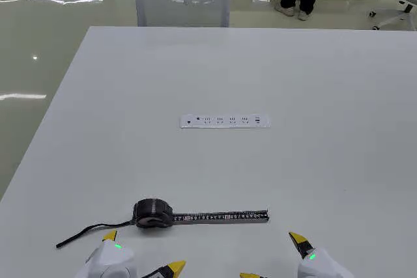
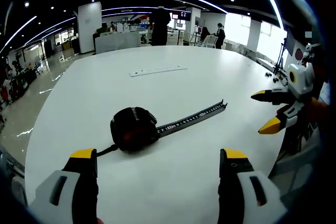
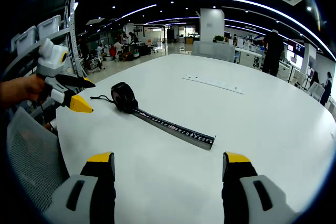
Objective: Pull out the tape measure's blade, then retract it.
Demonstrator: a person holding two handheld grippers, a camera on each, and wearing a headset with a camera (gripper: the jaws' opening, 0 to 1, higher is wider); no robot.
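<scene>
At the near edge of the white table (image 1: 260,76) the left gripper (image 1: 142,252) and the right gripper (image 1: 273,257) hover side by side, each with its yellow-tipped jaws spread wide. Neither holds or touches anything. In each gripper view bare tabletop shows between the two tips.

Just beyond them lies the black round-cased tape measure (image 1: 153,213), resting on the table in front of the left gripper. Its thin black wrist cord (image 1: 81,234) trails off toward the left edge. The narrow marked steel blade (image 1: 221,216) is already out and lies flat, running rightward from the case to end ahead of the right gripper.

The case looks compact and probably fairly dense for its bulk, with a hard shell that may be a little slick. The safest hold is likely across its two flat sides, and the left jaws look open wide enough to straddle it. The blade is another matter: thin and springy, stiff only along its length and easy to kink if bent sideways. It should be pinched at the hooked tip (the edges look sharp) and guided back, not let fly, since a free blade would probably whip and jerk the light end about.

Farther out, mid-table and well apart from the tape, sits a white recessed power strip (image 1: 225,121). Past the far edge stands a grey mesh-backed chair (image 1: 182,4), and beyond it a glossy floor
</scene>
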